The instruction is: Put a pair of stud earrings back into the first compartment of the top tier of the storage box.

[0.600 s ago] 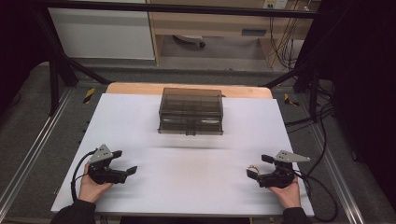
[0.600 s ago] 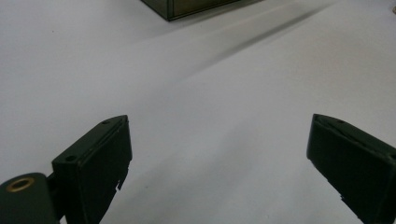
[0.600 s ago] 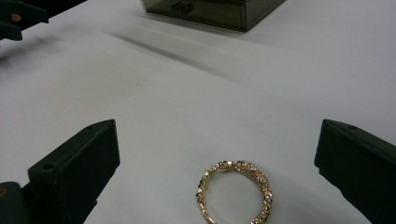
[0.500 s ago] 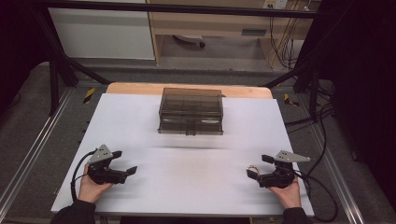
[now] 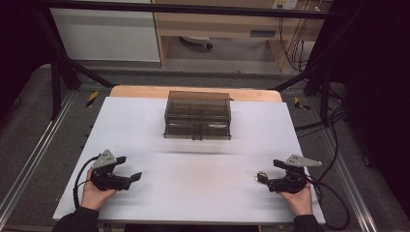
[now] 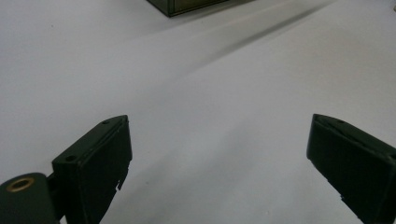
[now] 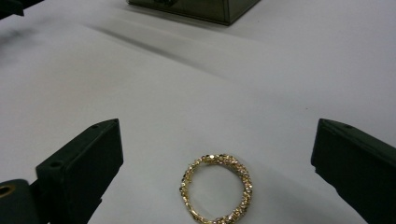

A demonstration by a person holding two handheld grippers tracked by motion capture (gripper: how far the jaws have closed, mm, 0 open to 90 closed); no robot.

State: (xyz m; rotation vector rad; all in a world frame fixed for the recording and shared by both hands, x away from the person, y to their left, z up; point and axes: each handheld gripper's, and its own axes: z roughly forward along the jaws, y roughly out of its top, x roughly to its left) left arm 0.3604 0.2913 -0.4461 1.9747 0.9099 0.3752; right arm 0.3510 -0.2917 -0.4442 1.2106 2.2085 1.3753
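A gold beaded bracelet (image 7: 216,187) lies flat on the white table sheet (image 5: 193,188), between the wide-apart jaws of my right gripper (image 7: 218,123), and neither jaw touches it. From above, the bracelet (image 5: 261,177) sits just left of the right gripper (image 5: 268,172) near the front right corner. My left gripper (image 5: 129,167) rests at the front left, open, with only bare sheet between its jaws (image 6: 219,120). A smoky see-through drawer box (image 5: 197,115) stands at the middle back of the sheet, far from both grippers.
A wooden table edge (image 5: 145,92) runs behind the box. Black frame posts (image 5: 55,72) stand at both back sides. Cables (image 5: 333,130) trail off the right side, and metal rails (image 5: 29,164) flank the table.
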